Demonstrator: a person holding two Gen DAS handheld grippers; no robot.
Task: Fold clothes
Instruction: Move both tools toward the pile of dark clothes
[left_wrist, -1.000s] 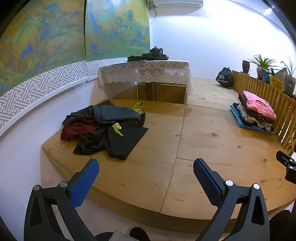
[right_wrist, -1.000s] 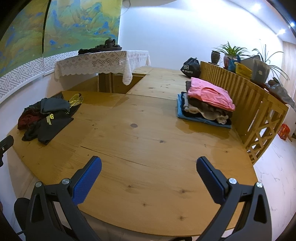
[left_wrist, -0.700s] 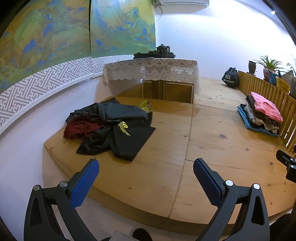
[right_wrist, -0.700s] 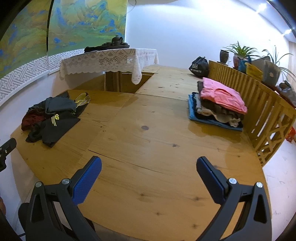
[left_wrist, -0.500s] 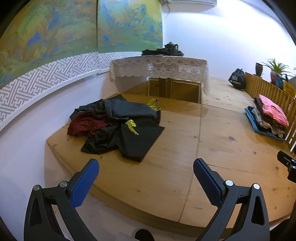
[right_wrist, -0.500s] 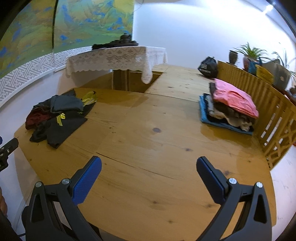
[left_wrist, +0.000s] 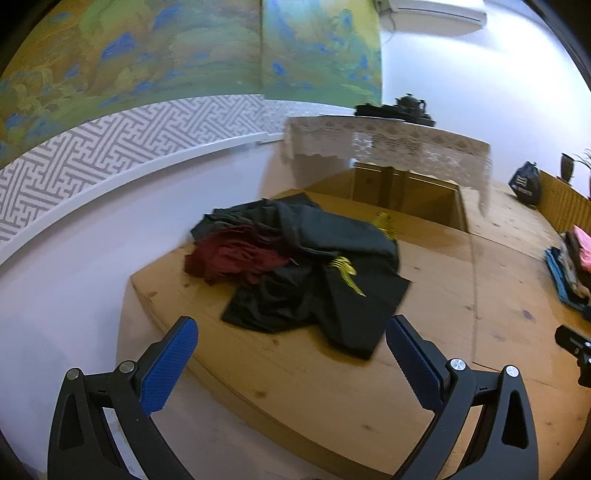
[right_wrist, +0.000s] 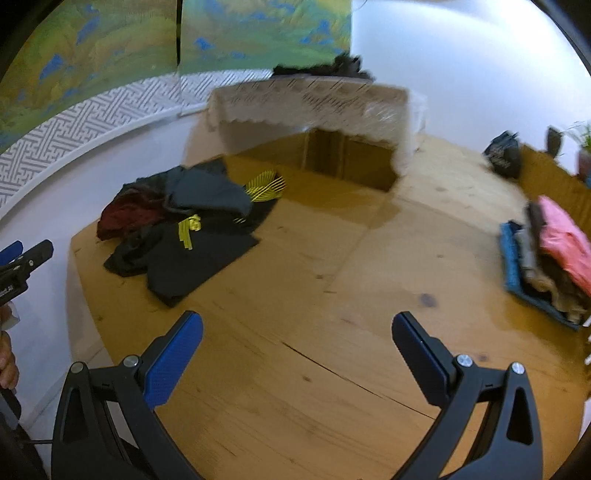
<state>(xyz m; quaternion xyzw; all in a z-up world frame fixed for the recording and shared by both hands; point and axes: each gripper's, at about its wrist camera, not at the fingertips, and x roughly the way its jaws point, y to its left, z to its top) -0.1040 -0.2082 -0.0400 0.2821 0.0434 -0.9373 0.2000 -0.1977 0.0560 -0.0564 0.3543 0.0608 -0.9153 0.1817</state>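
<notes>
Through my left wrist camera, my left gripper (left_wrist: 291, 338) hung spread wide above the near edge of the wooden platform (left_wrist: 436, 295), its 2 blue pads (left_wrist: 166, 363) holding nothing. Just beyond them lay the heap of unfolded clothes (left_wrist: 295, 266): a black garment with a yellow print (left_wrist: 345, 271) sprawled over a dark red garment (left_wrist: 236, 256), with a dark grey piece bunched on top. The heap sat toward the platform's left side, near the white wall. Behind it stood a low table under a lace cloth (left_wrist: 388, 144), and a folded stack (left_wrist: 570, 264) showed at the far right edge. Through my right wrist camera, my right gripper (right_wrist: 297, 338) was likewise spread, gripping nothing, over bare wood near the platform's front. The same heap (right_wrist: 181, 225) lay well off to the left, apart from my pads. The folded stack (right_wrist: 546, 258), pink on top and blue at the bottom, rested at the right beside a wooden railing (right_wrist: 554, 181). My left gripper's tip (right_wrist: 26, 262) poked in at the left edge, the picture blurred.
</notes>
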